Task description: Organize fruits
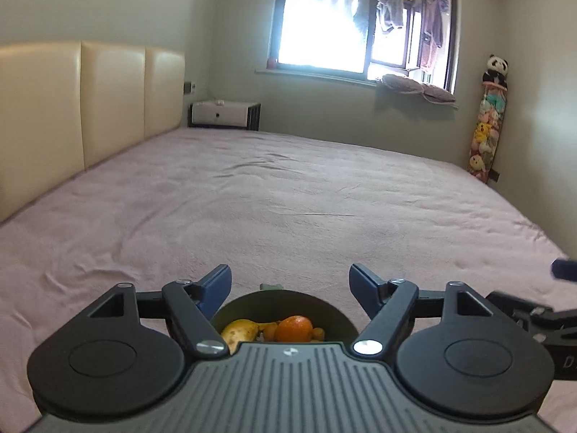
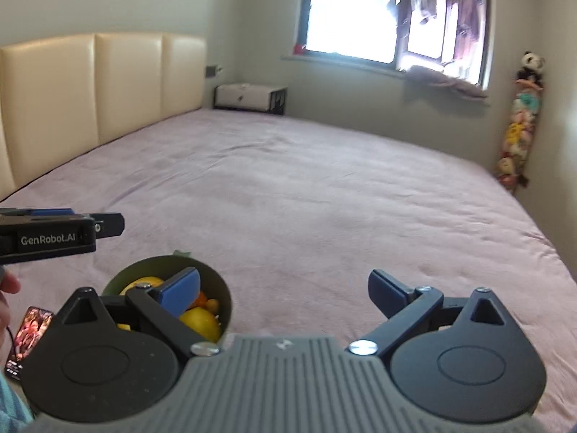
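A dark green bowl [image 1: 326, 301] sits on the pink bed, right below my left gripper [image 1: 290, 283], which is open and empty above it. In the bowl lie an orange [image 1: 294, 328], a yellow fruit [image 1: 239, 330] and small orange fruits. In the right wrist view the bowl [image 2: 216, 285] is at the lower left with a lemon [image 2: 202, 323] and other yellow and orange fruit. My right gripper [image 2: 285, 288] is open and empty, to the right of the bowl, its left finger [image 2: 180, 290] over the bowl. The left gripper's body [image 2: 47, 236] shows at the left.
The pink bedsheet [image 1: 288, 198] stretches ahead to a cream headboard [image 1: 90, 104] at the left. A white nightstand [image 1: 223, 113] stands at the far wall under a window. A column of plush toys [image 1: 487, 126] hangs at the right. A phone [image 2: 27, 339] lies at the lower left.
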The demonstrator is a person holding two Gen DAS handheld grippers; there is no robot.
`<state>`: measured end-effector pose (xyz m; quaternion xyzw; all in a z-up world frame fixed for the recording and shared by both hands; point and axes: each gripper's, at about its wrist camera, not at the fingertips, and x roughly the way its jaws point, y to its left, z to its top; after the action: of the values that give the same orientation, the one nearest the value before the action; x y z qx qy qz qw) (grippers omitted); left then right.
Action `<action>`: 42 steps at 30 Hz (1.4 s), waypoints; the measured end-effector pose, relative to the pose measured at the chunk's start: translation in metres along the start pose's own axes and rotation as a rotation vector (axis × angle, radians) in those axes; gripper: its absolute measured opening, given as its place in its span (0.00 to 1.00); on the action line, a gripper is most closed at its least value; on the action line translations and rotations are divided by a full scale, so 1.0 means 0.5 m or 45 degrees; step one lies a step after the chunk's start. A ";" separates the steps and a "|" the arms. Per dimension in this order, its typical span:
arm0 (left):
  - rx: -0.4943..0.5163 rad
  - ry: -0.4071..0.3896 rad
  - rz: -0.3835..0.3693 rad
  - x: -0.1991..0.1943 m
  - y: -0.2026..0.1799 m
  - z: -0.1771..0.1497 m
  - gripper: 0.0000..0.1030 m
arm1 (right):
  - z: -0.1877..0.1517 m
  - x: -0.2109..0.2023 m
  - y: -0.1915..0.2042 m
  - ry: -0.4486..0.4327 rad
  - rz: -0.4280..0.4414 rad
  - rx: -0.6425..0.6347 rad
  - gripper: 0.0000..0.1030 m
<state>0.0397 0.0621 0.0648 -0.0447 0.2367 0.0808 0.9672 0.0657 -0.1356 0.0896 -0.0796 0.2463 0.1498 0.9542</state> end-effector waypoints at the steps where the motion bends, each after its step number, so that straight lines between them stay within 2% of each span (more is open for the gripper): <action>1: 0.031 -0.001 0.015 -0.006 -0.010 -0.011 0.86 | -0.010 -0.012 0.003 -0.022 -0.020 0.003 0.95; 4: 0.097 0.045 0.039 -0.012 -0.029 -0.049 0.86 | -0.042 -0.034 0.020 -0.060 -0.055 0.022 0.96; 6: 0.122 0.110 0.007 -0.014 -0.041 -0.074 0.86 | -0.060 -0.037 0.033 -0.054 -0.069 0.020 0.96; 9: 0.122 0.183 -0.019 -0.015 -0.052 -0.101 0.86 | -0.091 -0.029 0.048 -0.002 -0.071 0.004 0.96; 12: 0.149 0.248 0.001 -0.002 -0.051 -0.118 0.86 | -0.130 -0.019 0.048 0.055 -0.071 0.014 0.96; 17: 0.092 0.360 -0.008 0.025 -0.043 -0.135 0.87 | -0.176 -0.004 0.023 0.145 -0.104 0.084 0.96; 24: 0.137 0.392 0.006 0.034 -0.072 -0.136 0.87 | -0.194 0.017 -0.003 0.187 -0.181 0.142 0.96; 42: 0.107 0.415 0.009 0.035 -0.067 -0.132 0.87 | -0.197 0.016 -0.002 0.194 -0.164 0.135 0.96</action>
<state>0.0312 0.0231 -0.0001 -0.0160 0.3936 0.0660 0.9168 0.0289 -0.1567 0.0005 -0.0558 0.3199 0.0682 0.9433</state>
